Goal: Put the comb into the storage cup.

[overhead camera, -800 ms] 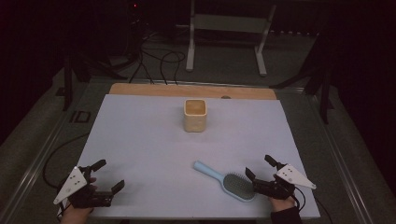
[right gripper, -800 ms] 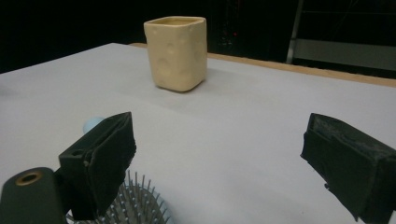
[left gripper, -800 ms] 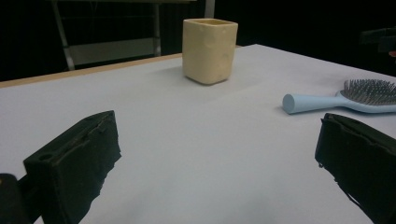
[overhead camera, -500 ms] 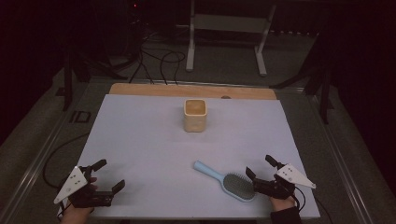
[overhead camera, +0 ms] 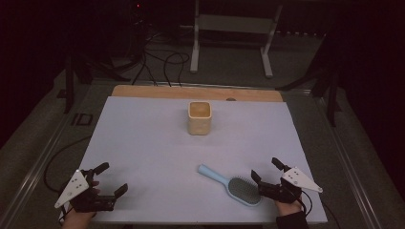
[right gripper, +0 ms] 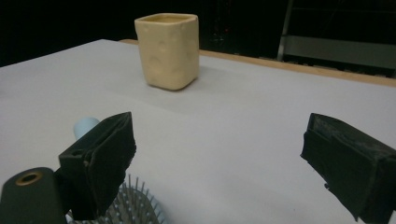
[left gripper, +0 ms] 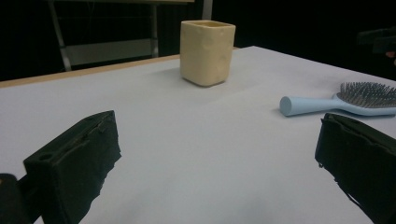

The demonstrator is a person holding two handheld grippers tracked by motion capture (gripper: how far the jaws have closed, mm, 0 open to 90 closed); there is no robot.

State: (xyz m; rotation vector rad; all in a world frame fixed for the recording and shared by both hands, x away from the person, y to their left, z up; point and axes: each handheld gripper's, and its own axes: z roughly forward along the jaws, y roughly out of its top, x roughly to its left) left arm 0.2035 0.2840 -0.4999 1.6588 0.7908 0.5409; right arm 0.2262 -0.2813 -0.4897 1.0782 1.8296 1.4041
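Left gripper [overhead camera: 111, 180] at near-left table corner, jaws spread wide, nothing between them. Cream square cup [overhead camera: 199, 118], dimpled walls, upright mid-table, farther back. Light-blue hairbrush [overhead camera: 230, 184] lies bristles-up on the matte white sheet [overhead camera: 143, 143]; oval head just beside right gripper [overhead camera: 267, 170], whose jaws gape empty. Long axis diagonal, handle pointing away-left.

cup [overhead camera: 199, 118] behind — hairbrush [overhead camera: 232, 185] front-right
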